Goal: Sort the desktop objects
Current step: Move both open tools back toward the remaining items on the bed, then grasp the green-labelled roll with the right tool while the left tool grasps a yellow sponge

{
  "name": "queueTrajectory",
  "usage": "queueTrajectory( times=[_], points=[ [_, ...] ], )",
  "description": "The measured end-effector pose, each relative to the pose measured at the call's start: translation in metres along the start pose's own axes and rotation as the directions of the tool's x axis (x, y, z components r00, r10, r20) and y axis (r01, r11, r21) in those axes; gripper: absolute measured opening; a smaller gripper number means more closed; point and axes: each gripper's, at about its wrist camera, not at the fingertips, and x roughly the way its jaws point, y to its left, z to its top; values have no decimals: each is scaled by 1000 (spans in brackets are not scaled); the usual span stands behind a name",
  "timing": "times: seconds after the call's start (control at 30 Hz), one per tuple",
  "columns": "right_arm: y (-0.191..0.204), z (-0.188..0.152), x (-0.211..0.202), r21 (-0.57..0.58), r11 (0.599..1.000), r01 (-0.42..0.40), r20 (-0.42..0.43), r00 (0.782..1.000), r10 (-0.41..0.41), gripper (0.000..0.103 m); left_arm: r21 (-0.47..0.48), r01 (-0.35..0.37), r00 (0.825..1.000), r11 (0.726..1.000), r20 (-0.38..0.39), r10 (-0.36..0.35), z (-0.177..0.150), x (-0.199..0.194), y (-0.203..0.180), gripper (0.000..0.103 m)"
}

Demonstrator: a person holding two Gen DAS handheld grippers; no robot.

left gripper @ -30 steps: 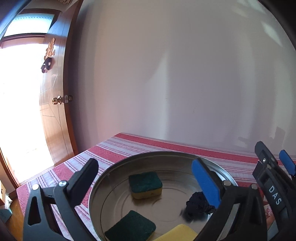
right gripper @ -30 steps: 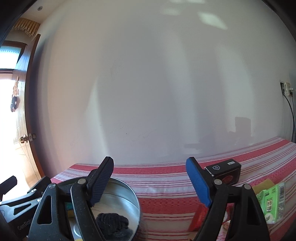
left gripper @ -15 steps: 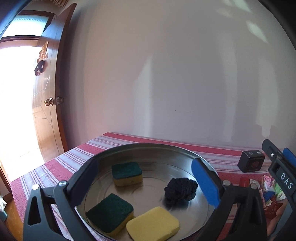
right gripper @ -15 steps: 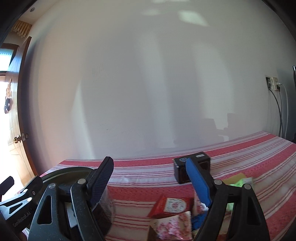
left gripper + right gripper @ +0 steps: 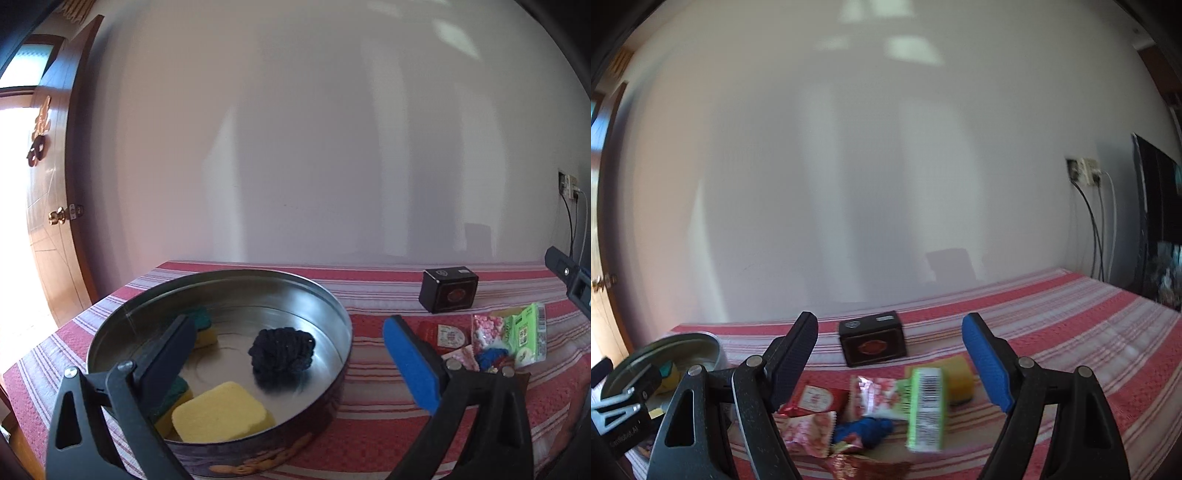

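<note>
A round metal tin (image 5: 332, 314) sits on the striped red tablecloth. It holds a black knitted ball (image 5: 282, 349), a yellow sponge (image 5: 221, 411) and two green-topped sponges (image 5: 201, 321). My left gripper (image 5: 291, 360) is open and empty, over the tin's right half. My right gripper (image 5: 890, 360) is open and empty above a pile of snack packets (image 5: 816, 402), a green pack (image 5: 927, 402), a blue knitted thing (image 5: 864, 430) and a yellow sponge (image 5: 958, 380). The pile also shows in the left wrist view (image 5: 495, 338).
A small black box (image 5: 448, 294) stands behind the pile, near the wall; it also shows in the right wrist view (image 5: 873, 343). A wooden door (image 5: 51, 221) is at the left. A wall socket with cables (image 5: 1086, 173) and a dark screen (image 5: 1160, 229) are at the right.
Both grippers have swung to the right. The black ball, falling into the tin a second ago, now lies still there. The right gripper went from over the tin to over the packet pile.
</note>
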Motion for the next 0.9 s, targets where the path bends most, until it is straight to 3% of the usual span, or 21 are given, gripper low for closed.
queueTrajectory(
  times=[0.1,0.27,0.4,0.53,0.6,0.67,0.8,0.9],
  points=[
    [-26,1,6,48,999,18,-41,999,-16,82,50,50,999,998,-12,-49,0,0,-20,102],
    [-53,5,16,55,997,51,-86,995,-46,82,119,168,982,979,-107,-156,-2,7,-54,102],
    [-68,3,31,54,998,13,-160,987,-4,82,161,255,954,954,-204,-220,-8,17,-82,102],
    [-62,-4,50,47,996,-80,-293,952,90,82,127,350,897,928,-331,-293,-15,30,-104,102],
    [-55,-6,57,34,993,-113,-335,935,118,82,125,366,882,922,-364,-301,-19,32,-111,102],
    [-45,-11,63,16,989,-145,-390,910,140,82,140,364,878,921,-382,-289,-21,32,-115,102],
    [-35,-20,77,-16,987,-163,-477,868,135,78,165,348,886,923,-380,-266,-22,29,-119,102],
    [-33,-25,88,-13,984,-177,-537,831,142,55,163,341,885,926,-389,-258,-22,32,-120,102]
  ],
)
